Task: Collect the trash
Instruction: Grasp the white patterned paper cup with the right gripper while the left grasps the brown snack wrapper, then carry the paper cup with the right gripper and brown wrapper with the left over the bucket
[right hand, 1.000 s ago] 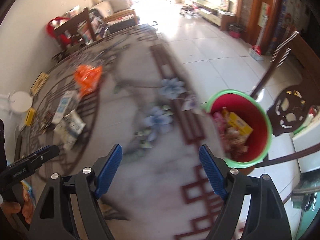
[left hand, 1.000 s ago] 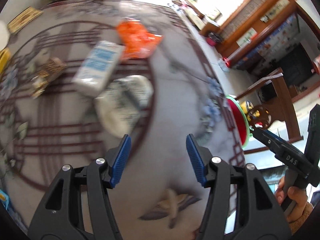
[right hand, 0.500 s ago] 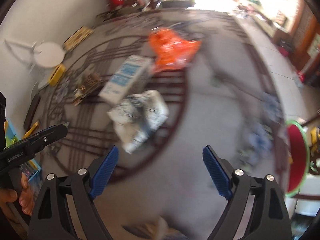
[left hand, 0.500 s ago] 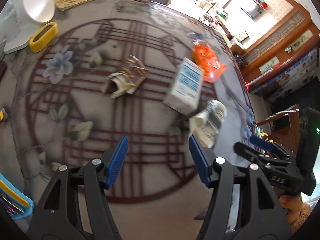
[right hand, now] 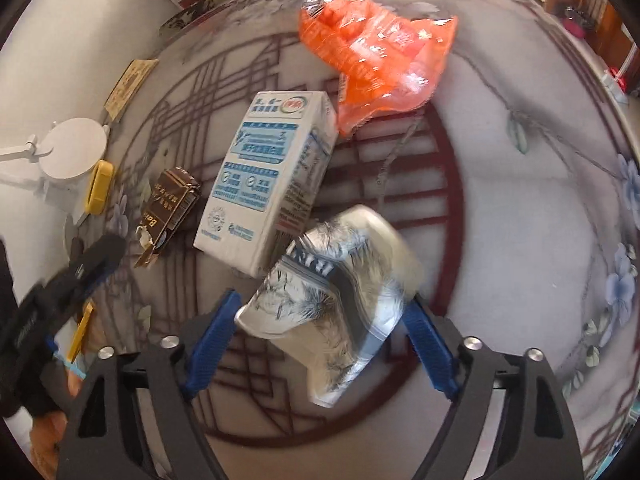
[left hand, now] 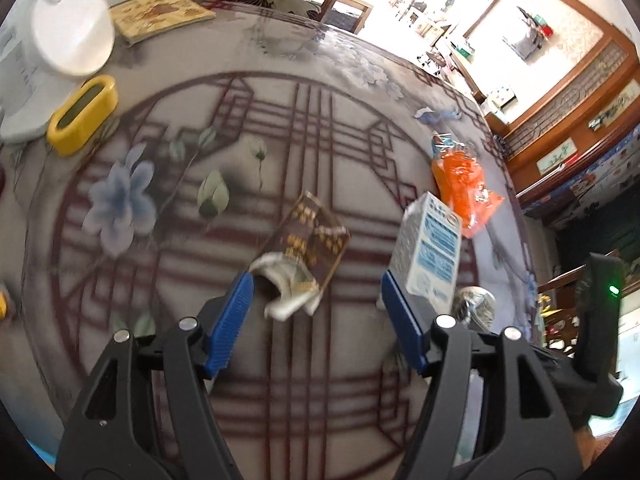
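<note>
Here, your left gripper [left hand: 316, 316] tilts steeply down over the patterned table [left hand: 168, 272], its jaws apart and just having widened; the torn brown wrapper [left hand: 304, 256] lies between and just beyond the blue pads [left hand: 232, 320], which do not press on it. The white-and-blue milk carton [left hand: 430, 256] lies beside the right pad, with the orange plastic bag [left hand: 464, 184] behind it.

Your right gripper [right hand: 320, 340] also points steeply down, jaws wide though just narrowed. The crumpled white printed pack [right hand: 336, 292] sits between its pads [right hand: 210, 340]; whether they touch it cannot be told. The carton lies just beyond, touching the pack, the orange bag farther off. Your left hand [right hand: 48, 436], holding its gripper, shows at the lower left edge.
</note>
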{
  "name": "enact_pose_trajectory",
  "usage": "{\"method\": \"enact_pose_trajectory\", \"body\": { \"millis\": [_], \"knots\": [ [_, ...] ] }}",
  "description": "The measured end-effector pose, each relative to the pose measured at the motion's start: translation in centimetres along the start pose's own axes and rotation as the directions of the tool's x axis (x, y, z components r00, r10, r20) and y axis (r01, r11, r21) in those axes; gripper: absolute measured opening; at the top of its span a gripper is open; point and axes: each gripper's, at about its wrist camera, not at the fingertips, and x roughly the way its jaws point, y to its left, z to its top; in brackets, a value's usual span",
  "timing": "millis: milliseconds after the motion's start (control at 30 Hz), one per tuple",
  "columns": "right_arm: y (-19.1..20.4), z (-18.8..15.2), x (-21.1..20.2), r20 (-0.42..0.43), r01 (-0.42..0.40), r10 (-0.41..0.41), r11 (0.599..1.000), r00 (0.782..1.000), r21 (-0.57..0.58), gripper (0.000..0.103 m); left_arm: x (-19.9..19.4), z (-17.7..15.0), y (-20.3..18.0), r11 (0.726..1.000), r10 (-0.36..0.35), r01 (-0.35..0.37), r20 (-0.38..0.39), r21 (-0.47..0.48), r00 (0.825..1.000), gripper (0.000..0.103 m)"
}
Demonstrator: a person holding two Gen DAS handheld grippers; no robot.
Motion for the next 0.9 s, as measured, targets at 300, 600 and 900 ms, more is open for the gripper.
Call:
{"method": "enact_pose_trajectory", "body": {
  "millis": [300,600,900],
  "knots": [
    [-0.2,-1.0,-2.2,0.022,-0.004,0.006,0.996,1.0,-0.085,0.073,3.1,1.4,-0.8,0.996,0.068,-0.067,-0.011,0.06,0.998,0.064],
    [0.5,-3.3,-3.8,0.062,0.079,-0.068,0.978,0.996,-0.194,0.073,2.9,0.1,-0.8,0.997,0.048,-0.045,-0.042,0.058,0.998,0.028],
    [0.1,-4.3,-5.9,0.1,0.082,-0.065,0.981,0.993,-0.178,0.073,-0.8,-2.2,-1.8,0.999,-0.008,0.009,-0.013,0.038,1.0,0.017]
  ]
}}
